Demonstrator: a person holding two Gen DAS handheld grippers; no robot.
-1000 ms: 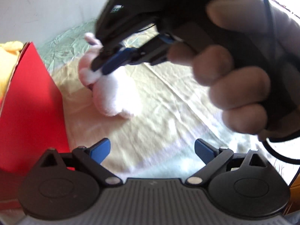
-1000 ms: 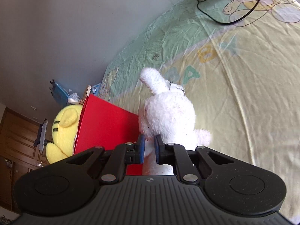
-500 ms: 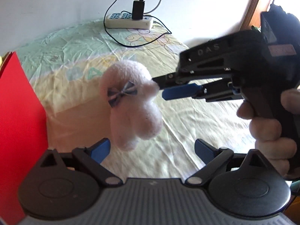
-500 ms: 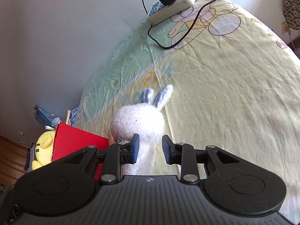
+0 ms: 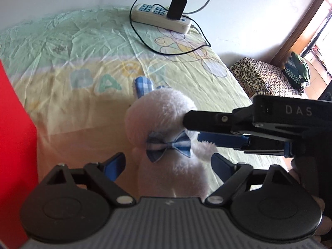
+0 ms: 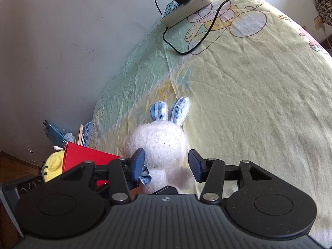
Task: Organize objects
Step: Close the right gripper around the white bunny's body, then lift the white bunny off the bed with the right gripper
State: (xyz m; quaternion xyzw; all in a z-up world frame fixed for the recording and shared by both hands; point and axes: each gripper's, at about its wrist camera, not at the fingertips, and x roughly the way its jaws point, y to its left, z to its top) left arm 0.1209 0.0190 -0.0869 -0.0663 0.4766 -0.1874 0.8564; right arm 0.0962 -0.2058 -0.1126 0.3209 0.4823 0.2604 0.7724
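Our left tool (image 5: 169,165) closes around the white plush rabbit (image 5: 166,128), pads not yet pressing. Our right tool (image 6: 166,164) opens, releasing its head. The rabbit stands upright on the bed (image 6: 249,95), ears pointing away toward the power strip (image 6: 186,6).

The white plush rabbit (image 6: 159,143), a second ago pinched at its back by the shut right gripper (image 6: 167,164) beside the red box (image 6: 87,157), now stands upright on the bedsheet (image 6: 249,103) farther from that box, ears toward the power strip (image 6: 186,2). The right jaws are opening, pads off its fur. The left gripper (image 5: 168,165), earlier well back, now straddles the rabbit's body, its jaws closing without yet pressing.
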